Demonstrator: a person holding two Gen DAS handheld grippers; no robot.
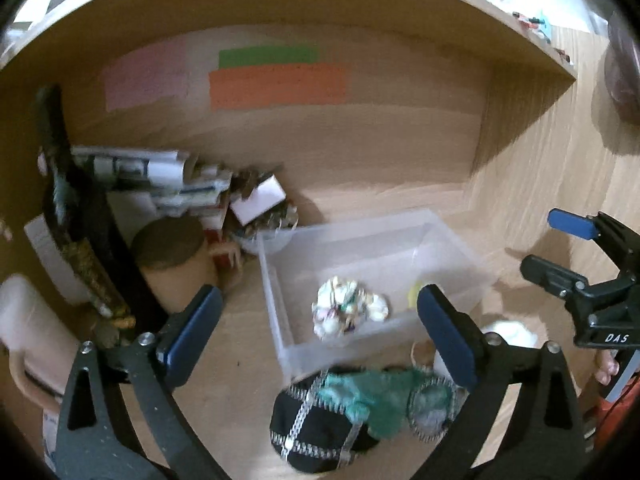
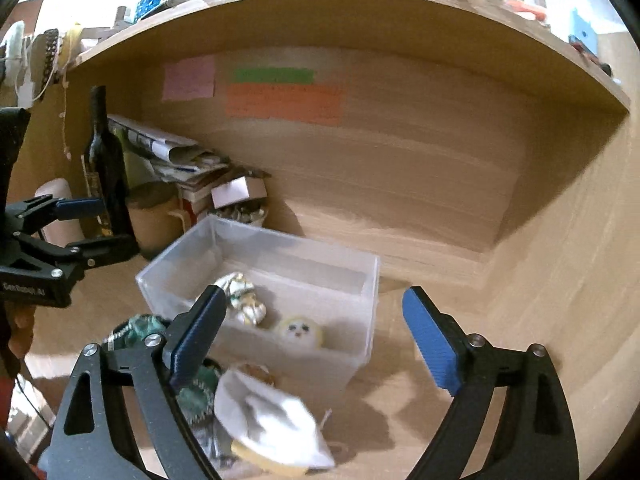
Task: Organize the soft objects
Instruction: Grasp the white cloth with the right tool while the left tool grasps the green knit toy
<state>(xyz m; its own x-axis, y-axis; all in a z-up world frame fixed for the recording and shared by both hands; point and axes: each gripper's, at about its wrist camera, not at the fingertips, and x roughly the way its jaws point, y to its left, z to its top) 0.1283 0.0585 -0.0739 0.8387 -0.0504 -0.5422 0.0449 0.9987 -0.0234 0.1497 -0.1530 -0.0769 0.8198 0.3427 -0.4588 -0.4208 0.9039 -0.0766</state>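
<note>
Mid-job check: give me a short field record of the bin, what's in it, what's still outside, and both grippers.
bin: clear plastic bin on the wooden desk, no lid
inside bin: floral fabric bundle; yellow-rimmed face plush
outside bin: black and green beaded fabric; white cloth item, both in front of it
left gripper: open, empty
right gripper: open, empty

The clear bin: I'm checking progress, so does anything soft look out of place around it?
Yes. The clear bin holds only a patterned cloth bundle and a round face plush. A black-and-green fabric item and a white cloth lie outside it on the desk.
</note>
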